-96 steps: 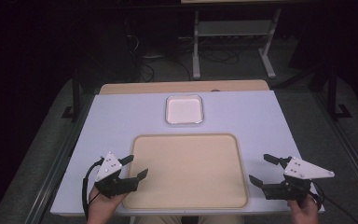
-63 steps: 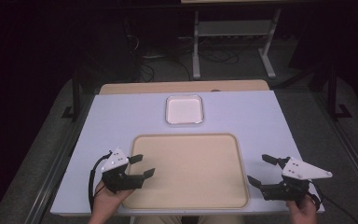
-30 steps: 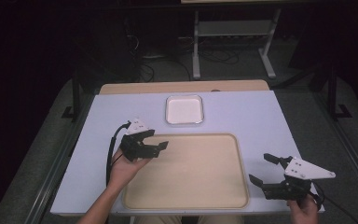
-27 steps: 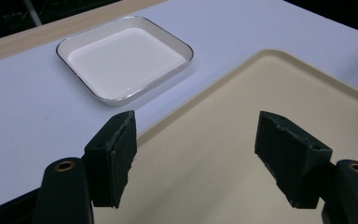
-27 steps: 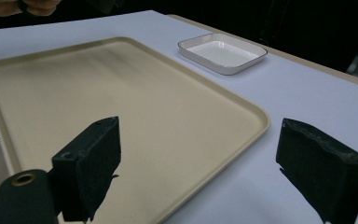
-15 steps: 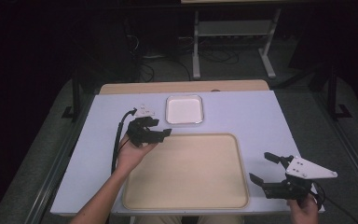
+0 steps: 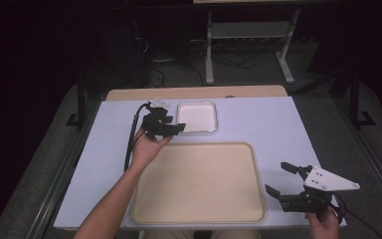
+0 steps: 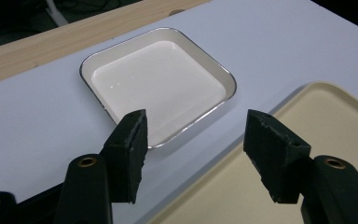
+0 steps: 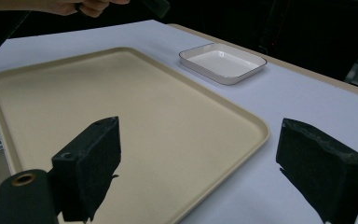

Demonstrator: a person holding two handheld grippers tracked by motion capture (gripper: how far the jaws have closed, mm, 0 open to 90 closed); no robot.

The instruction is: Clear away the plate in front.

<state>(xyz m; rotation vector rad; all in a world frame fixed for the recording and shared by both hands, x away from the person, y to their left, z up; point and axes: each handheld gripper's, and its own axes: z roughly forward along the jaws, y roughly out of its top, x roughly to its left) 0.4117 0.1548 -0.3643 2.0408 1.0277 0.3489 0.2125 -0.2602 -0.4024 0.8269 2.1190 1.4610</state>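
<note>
Dark floor and cables surround the bench [image 7: 258,119], whose pale top carries a beige tray [image 7: 199,181] at its near edge and a small white dish [image 7: 197,116] toward the far edge. We see the dish lying straight ahead of the left tool [image 7: 171,127], just past its tips, its near rim between the two jaws in the left gripper view; the dish [image 8: 161,86] is roughly square, so no axis matters. Our left tool [image 8: 193,135] is spread wide, holding and touching nothing. Our right tool [image 7: 286,180] waits at the near right corner, well apart, also spread and empty.
</note>
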